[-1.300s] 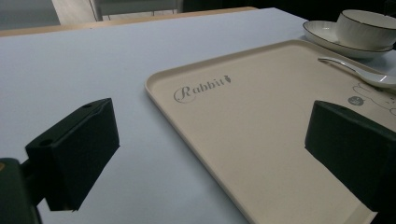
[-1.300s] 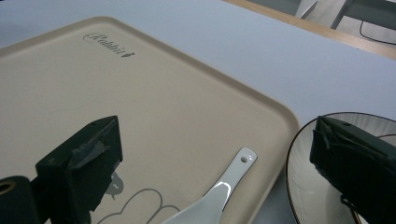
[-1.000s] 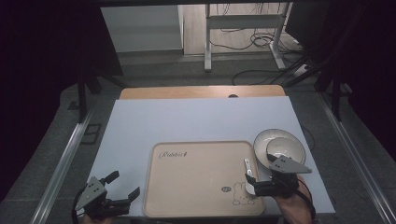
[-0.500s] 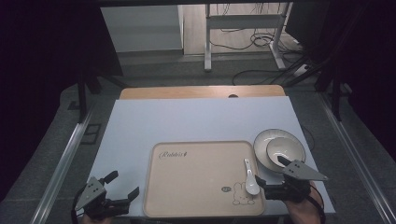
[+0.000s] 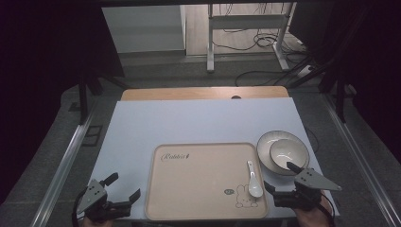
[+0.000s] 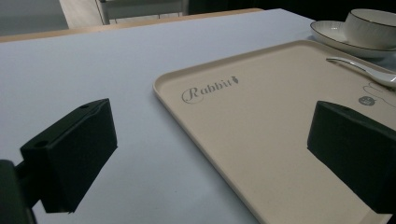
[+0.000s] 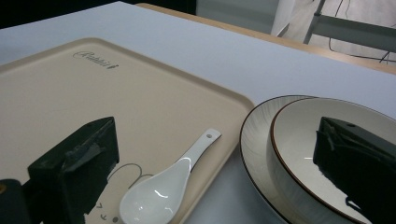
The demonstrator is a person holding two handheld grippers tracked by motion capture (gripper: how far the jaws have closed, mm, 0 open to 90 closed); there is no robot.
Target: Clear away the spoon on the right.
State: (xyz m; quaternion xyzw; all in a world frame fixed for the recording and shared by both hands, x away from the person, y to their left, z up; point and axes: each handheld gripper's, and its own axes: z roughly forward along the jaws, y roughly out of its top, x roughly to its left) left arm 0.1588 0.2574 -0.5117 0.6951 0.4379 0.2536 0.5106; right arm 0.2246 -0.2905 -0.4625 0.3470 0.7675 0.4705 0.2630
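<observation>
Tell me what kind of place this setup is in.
Probably a lab or test workspace, not a home: a white table holding just a beige tray, spoon and bowl on a plate, with loose cables on the floor behind.

High view looks down and forward over table point(image 5: 198, 123); both gripper views sit low, close, facing inward across tray point(image 6: 261, 140), sharing spoon point(image 7: 163, 186).

Tableware count on the pale blue table

One beige rectangular plastic tray point(image 5: 203, 182) printed "Rabbit"; one white ceramic soup spoon point(image 5: 253, 179); one white round ceramic bowl point(image 5: 286, 152) with a dark rim; one white round ceramic plate point(image 5: 265, 144) with a dark rim; two black two-jaw grippers, the left gripper point(image 5: 124, 191) and right gripper point(image 5: 280, 177).
</observation>
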